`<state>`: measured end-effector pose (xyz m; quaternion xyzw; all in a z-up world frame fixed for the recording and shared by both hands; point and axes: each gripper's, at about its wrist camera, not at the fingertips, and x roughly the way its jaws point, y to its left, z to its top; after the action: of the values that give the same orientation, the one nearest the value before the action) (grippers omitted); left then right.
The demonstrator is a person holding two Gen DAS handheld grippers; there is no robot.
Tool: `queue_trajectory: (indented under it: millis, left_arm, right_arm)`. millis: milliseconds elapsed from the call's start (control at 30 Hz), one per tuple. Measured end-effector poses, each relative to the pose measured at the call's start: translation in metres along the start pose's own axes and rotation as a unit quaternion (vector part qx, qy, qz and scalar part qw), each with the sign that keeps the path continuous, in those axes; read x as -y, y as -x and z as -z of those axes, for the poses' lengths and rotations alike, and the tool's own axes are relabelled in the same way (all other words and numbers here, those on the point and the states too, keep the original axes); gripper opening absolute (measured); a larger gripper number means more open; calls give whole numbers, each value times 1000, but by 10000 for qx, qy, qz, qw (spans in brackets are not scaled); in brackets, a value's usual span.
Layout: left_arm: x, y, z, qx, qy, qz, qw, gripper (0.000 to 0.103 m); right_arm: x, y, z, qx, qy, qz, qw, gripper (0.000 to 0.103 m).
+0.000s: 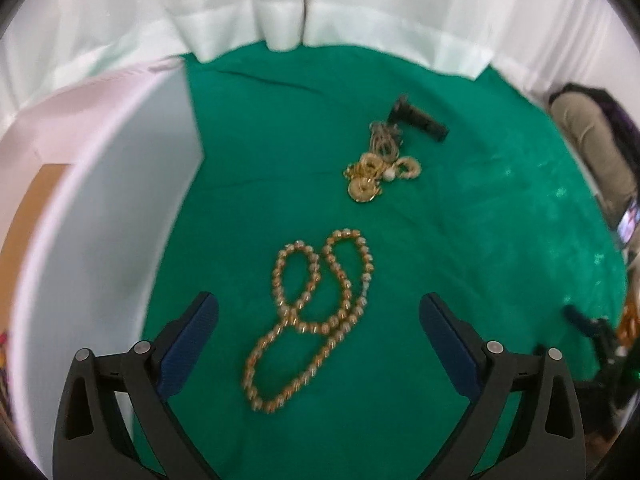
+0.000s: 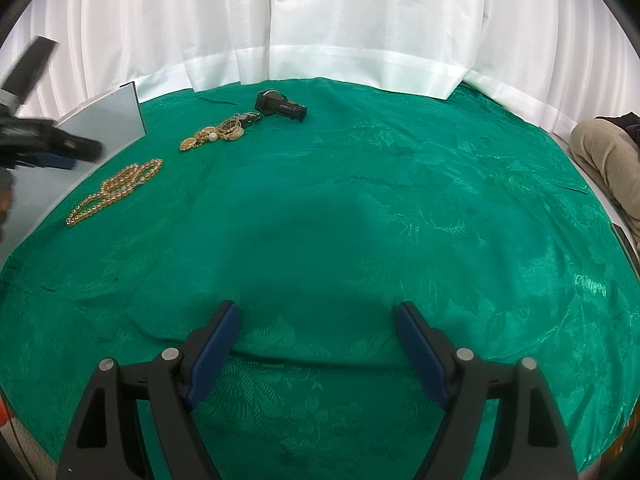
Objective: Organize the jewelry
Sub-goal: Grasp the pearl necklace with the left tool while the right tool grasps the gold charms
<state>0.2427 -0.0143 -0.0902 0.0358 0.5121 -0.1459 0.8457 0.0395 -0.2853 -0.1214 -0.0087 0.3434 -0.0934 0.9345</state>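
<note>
Spread blue-padded jaws of the left gripper [image 1: 318,312] hang over the looped gold bead necklace [image 1: 312,308], which lies on the green brocade bench cloth [image 1: 480,220] between and just ahead of them. Reaching seems the step; next, descend and pinch a strand. Right gripper [image 2: 318,322] spread, empty.

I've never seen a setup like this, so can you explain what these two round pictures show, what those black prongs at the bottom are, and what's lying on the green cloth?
The black prongs are two-finger grippers, one held in each of a person's hands, each with a fisheye camera looking forward along its fingers. One picture comes from the left gripper, the other from the right gripper. Both are open and hold nothing. On the green cloth lie a long gold bead necklace, a small heap of gold jewelry and, right behind the heap, a dark object too blurred to name. A white box stands to the left. The left gripper hovers over the necklace; the right one hovers over bare cloth.
</note>
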Motion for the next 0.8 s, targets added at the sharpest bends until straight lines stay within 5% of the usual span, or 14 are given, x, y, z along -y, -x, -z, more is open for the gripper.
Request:
queue_trajectory:
  millis: [67, 133, 200, 267, 300, 467, 533, 700, 733, 800]
  left_arm:
    - [2, -15, -1, -132, -43, -92, 9999, 99]
    - [3, -22, 2, -241, -109, -52, 9996, 83]
    - [4, -22, 6, -216, -189, -116, 9995, 46]
    - [3, -18, 10, -150, -196, -90, 9997, 29]
    - [1, -17, 10, -158, -91, 6, 9998, 13]
    - [-10, 13, 16, 110, 350, 401, 9985, 5]
    - [-17, 36, 21, 327, 544, 597, 9962, 5]
    - [-31, 80, 28, 750, 964, 931, 9881, 5]
    - [-34, 92, 31, 856, 1046, 969, 9861, 5]
    - [-39, 104, 33, 965, 1144, 1030, 9834, 5]
  right_arm:
    - [0, 0, 0, 0, 0, 0, 10000, 82]
    - [0, 0, 0, 0, 0, 1, 10000, 82]
    - [-1, 0, 0, 0, 0, 1, 10000, 83]
    - [0, 0, 0, 2, 0, 3, 10000, 83]
    - [0, 0, 0, 1, 1, 3, 10000, 83]
    - [0, 0, -2, -105, 9, -49, 9999, 83]
    - [3, -1, -13, -495, -19, -236, 9985, 83]
    - [17, -11, -66, -1142, -853, -1715, 9748, 80]
    - [15, -18, -83, -1211, -922, -1969, 9685, 77]
    - [4, -41, -121, -1296, -933, -2340, 9590, 54]
